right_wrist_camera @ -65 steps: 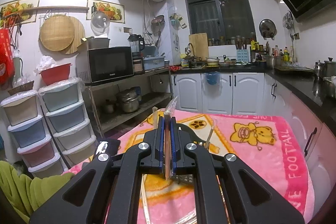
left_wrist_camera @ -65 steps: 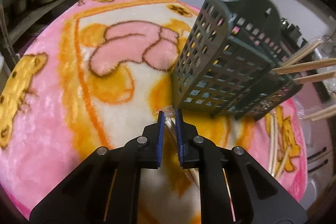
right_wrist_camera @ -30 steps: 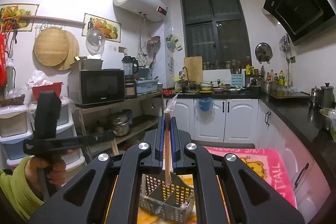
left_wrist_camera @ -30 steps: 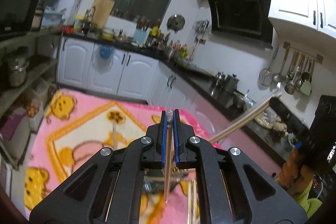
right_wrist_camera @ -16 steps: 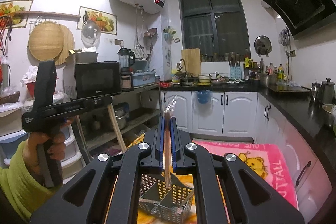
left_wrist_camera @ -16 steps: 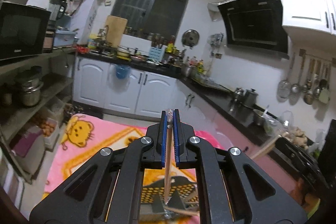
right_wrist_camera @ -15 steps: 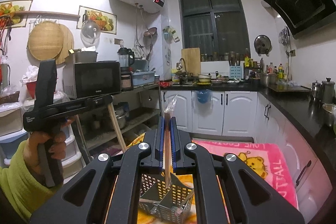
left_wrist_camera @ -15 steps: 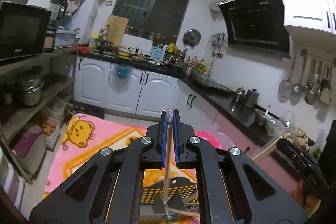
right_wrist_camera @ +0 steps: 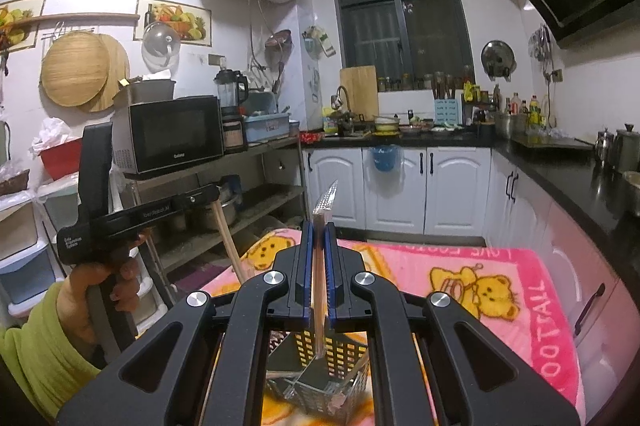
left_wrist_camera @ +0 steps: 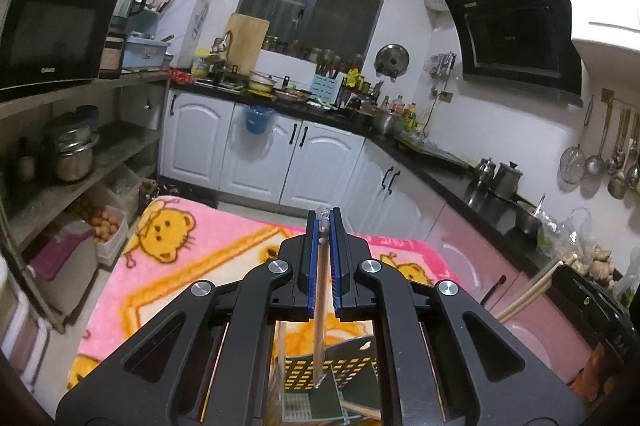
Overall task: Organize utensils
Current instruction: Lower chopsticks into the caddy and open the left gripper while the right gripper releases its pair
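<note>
Both grippers clenched on wrapped chopsticks, left gripper point(left_wrist_camera: 324, 266) and right gripper point(right_wrist_camera: 319, 274) each hanging its chopsticks point(left_wrist_camera: 319, 322) tip-down just over the slotted basket point(right_wrist_camera: 320, 378) directly below; best keep sticks vertical, centre over one compartment, lower before releasing.

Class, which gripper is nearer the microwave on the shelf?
Left. The left gripper hangs on the microwave's side of the basket; the right gripper sits farther across from it.
</note>
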Demonstrator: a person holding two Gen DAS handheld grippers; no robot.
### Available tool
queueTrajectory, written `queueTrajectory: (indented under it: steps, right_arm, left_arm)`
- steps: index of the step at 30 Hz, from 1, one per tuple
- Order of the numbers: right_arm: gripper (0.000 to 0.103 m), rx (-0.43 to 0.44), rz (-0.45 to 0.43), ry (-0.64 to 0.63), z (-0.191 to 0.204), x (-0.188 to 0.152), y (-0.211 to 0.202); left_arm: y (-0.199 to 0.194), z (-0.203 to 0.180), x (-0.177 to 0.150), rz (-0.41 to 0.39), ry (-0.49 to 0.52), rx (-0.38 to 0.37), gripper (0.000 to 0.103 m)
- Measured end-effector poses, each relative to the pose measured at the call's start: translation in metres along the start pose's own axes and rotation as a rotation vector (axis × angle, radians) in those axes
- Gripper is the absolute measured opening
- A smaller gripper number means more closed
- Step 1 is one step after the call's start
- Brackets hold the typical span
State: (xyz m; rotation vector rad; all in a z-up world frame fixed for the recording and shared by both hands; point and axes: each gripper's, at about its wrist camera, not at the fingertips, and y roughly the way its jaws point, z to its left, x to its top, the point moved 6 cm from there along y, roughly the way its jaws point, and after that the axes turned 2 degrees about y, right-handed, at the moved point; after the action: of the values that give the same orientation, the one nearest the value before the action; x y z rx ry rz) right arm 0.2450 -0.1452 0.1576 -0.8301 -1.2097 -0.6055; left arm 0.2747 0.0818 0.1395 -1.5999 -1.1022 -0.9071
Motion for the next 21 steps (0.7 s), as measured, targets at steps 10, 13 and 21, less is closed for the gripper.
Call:
queueTrajectory:
  steps: [10, 13, 21]
  right_arm:
    - [0.006, 0.006, 0.145, 0.029, -0.002, -0.025, 0.039]
    - [0.006, 0.01, 0.187, 0.049, -0.006, -0.032, 0.05]
    - [0.006, 0.0, 0.276, 0.098, -0.017, -0.047, 0.074]
  left_arm:
    - [0.024, -0.004, -0.03, 0.091, -0.009, -0.041, 0.003]
    - [0.03, -0.004, -0.038, 0.12, -0.017, -0.058, 0.003]
    - [0.042, -0.001, -0.051, 0.168, -0.021, -0.075, 0.003]
